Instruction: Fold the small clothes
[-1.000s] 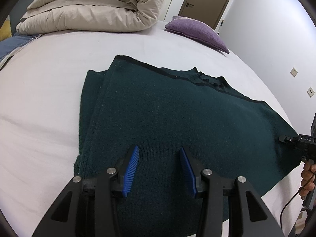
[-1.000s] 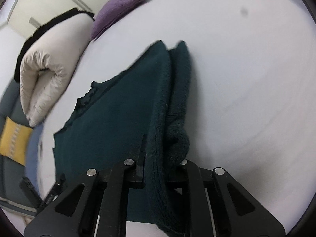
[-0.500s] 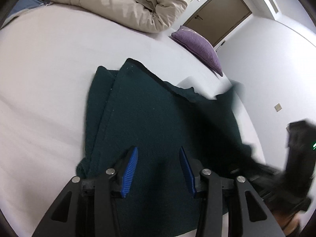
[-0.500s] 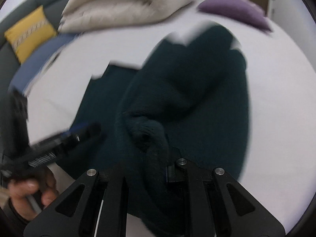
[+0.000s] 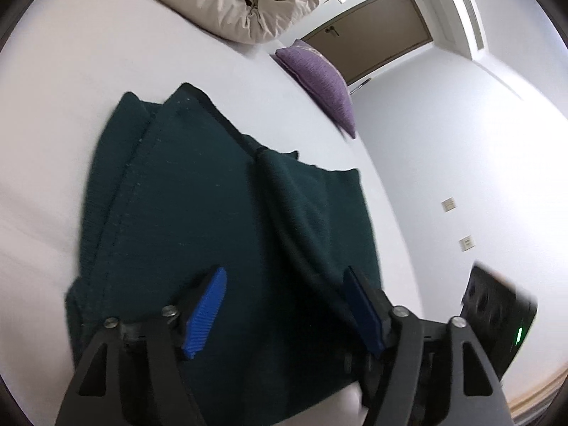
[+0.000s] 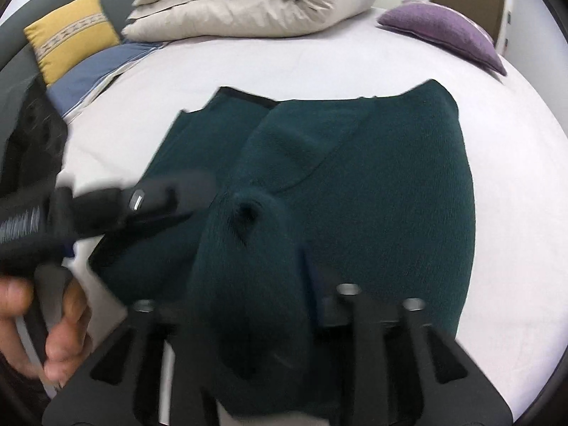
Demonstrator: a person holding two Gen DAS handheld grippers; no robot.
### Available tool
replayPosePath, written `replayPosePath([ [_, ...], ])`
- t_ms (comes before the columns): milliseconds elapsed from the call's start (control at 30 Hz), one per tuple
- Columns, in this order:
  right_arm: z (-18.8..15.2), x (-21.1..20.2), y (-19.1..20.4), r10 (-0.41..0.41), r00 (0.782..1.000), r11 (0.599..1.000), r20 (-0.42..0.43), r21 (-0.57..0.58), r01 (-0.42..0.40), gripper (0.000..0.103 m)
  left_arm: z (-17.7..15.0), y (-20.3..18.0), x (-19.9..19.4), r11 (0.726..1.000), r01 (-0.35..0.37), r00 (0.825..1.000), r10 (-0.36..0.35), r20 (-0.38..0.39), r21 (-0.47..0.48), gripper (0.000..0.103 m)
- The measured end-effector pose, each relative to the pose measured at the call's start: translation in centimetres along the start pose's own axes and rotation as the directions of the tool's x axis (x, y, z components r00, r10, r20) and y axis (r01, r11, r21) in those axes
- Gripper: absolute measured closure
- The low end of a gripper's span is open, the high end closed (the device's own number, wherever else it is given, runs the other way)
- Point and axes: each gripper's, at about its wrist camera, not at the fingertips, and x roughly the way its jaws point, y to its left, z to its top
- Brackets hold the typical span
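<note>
The dark green sweater (image 5: 198,220) lies on the white bed (image 5: 53,113), and it is partly folded now. In the left wrist view, one side is tucked in along the edge at about 9 o'clock, and a second side lies folded over toward the middle, making a thick flap from 12 o'clock down to 4 o'clock. So two side folds look done. The left gripper (image 5: 284,314) hovers just above the near part of the sweater; its jaws have just been opening and now stand wide apart, with nothing pinched between the blue pads (image 5: 207,314). In the right wrist view, the right gripper (image 6: 245,301) is at 6 o'clock, and a rolled end of the sweater, maybe a sleeve, sits in the gap between its fingers. Its jaws have just been opening too. The cloth hides the pads, so it is hard to be sure, but the fingers stand apart and the cloth looks let go more than squeezed. A hand (image 6: 53,323) shows at 8 o'clock, holding the other tool. Far off at 12 o'clock are a cream duvet (image 6: 255,3), a purple pillow (image 6: 443,32) and a yellow cushion (image 6: 71,32). What is left, I think: the lumpy sleeve end needs laying flat, and then the long shape likely needs one more fold, bottom to top, to make a small neat square.
</note>
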Motion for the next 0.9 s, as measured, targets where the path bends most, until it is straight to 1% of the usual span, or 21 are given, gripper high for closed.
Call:
replayPosePath([
  [33,-0.7,-0.7,0.3,0.018,1.000,1.000,0.013,-0.023,-0.018,0.044,0.1,0.1,0.0,1.000,0.021,1.000,-0.021,-0.002,-0.014,0.026],
  [67,-1.5,-1.5,0.6,0.030,0.999,0.998,0.036,-0.048,-0.028,0.043,0.2,0.2,0.2,0.999,0.042,0.999,-0.042,-0.007,-0.030,0.024],
  [133,-3.2,-2.0,1.1,0.019,0.999,0.997,0.042,-0.076,-0.016,0.043,0.5,0.2,0.8,0.996,0.074,0.997,-0.076,-0.025,-0.054,0.024],
  [200,-4.7,-2.2,1.1,0.007,0.999,0.996,0.036,-0.089,-0.004,0.043,0.5,0.3,1.4,0.996,0.066,0.996,-0.070,-0.050,-0.064,0.024],
  [267,-5.8,-3.1,1.0,0.013,0.998,0.996,0.054,-0.086,-0.008,0.043,0.7,0.3,2.2,0.996,0.053,0.995,-0.058,-0.084,-0.069,0.024],
  [367,-7.7,-5.2,0.7,0.075,0.993,0.994,0.087,-0.090,-0.068,0.043,1.7,0.3,3.2,0.992,0.041,0.992,-0.054,-0.111,-0.116,0.024],
  [433,-9.3,-6.2,0.3,0.102,0.989,0.991,0.103,-0.097,-0.092,0.043,2.5,-0.2,3.9,0.994,0.020,0.991,-0.035,-0.131,-0.111,0.024],
  [500,-10.7,-6.9,-0.2,0.124,0.986,0.990,0.113,-0.077,-0.116,0.043,3.0,-0.9,4.6,0.995,-0.018,0.988,0.003,-0.157,-0.094,0.029],
  [533,-11.4,-7.2,-0.7,0.150,0.981,0.988,0.123,-0.054,-0.144,0.043,3.2,-1.2,5.1,0.996,-0.040,0.985,0.027,-0.170,-0.077,0.033],
  [567,-12.0,-7.8,-1.4,0.173,0.975,0.985,0.139,-0.029,-0.170,0.043,3.2,-1.5,5.5,0.996,-0.069,0.981,0.057,-0.184,-0.061,0.040],
  [600,-12.6,-8.4,-2.5,0.186,0.969,0.982,0.162,0.008,-0.190,0.043,3.2,-1.7,6.0,0.994,-0.101,0.977,0.089,-0.196,-0.050,0.044],
  [667,-13.2,-9.1,-4.7,0.205,0.957,0.970,0.205,0.092,-0.227,0.043,3.3,-1.6,6.3,0.990,-0.132,0.972,0.118,-0.202,-0.054,0.059],
  [700,-13.7,-9.6,-6.3,0.206,0.950,0.957,0.236,0.154,-0.245,0.043,3.5,-1.6,6.4,0.988,-0.144,0.970,0.129,-0.206,-0.059,0.061],
  [767,-14.0,-9.8,-9.0,0.206,0.941,0.930,0.267,0.245,-0.273,0.043,3.7,-1.6,6.5,0.986,-0.151,0.969,0.134,-0.209,-0.066,0.075],
  [867,-14.1,-9.9,-11.0,0.165,0.945,0.915,0.282,0.314,-0.254,0.043,3.8,-2.4,6.4,0.986,-0.167,0.966,0.160,-0.202,-0.020,0.084],
  [900,-14.1,-9.8,-11.6,0.153,0.946,0.912,0.285,0.329,-0.246,0.043,3.8,-2.6,6.3,0.985,-0.170,0.966,0.165,-0.197,-0.012,0.085],
])
